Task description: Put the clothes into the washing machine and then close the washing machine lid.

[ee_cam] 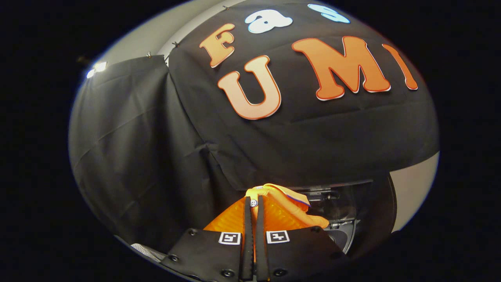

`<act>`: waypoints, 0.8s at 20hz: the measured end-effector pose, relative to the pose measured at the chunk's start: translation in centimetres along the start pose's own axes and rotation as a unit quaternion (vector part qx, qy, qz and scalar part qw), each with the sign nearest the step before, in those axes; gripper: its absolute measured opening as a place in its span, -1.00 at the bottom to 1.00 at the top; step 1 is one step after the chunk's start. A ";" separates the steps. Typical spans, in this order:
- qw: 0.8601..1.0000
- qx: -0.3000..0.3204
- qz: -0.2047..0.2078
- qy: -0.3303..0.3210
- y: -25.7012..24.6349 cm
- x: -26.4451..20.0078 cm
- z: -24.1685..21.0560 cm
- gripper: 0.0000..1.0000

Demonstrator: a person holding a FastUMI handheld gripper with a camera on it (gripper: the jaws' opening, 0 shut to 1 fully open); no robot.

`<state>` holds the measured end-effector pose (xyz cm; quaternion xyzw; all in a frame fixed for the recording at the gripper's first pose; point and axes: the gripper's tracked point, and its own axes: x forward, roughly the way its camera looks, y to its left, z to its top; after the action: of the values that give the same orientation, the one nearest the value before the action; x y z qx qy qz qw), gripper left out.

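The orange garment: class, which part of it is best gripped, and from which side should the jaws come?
Grip the bunched fold at the top of the orange garment, coming from above, as the gripper does now with jaws closed on it. The cloth gathers into a thin ridge there and drapes down on both sides, so it should hang free over the washing machine.

Washing machine (337,225), its support hidden.
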<state>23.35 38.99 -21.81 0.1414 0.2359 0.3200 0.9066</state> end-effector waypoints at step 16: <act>0.988 0.028 -0.057 0.144 -6.1 7.1 -16.7 -0.79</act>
<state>22.62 40.74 -40.87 0.1051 0.3807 0.2784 0.8755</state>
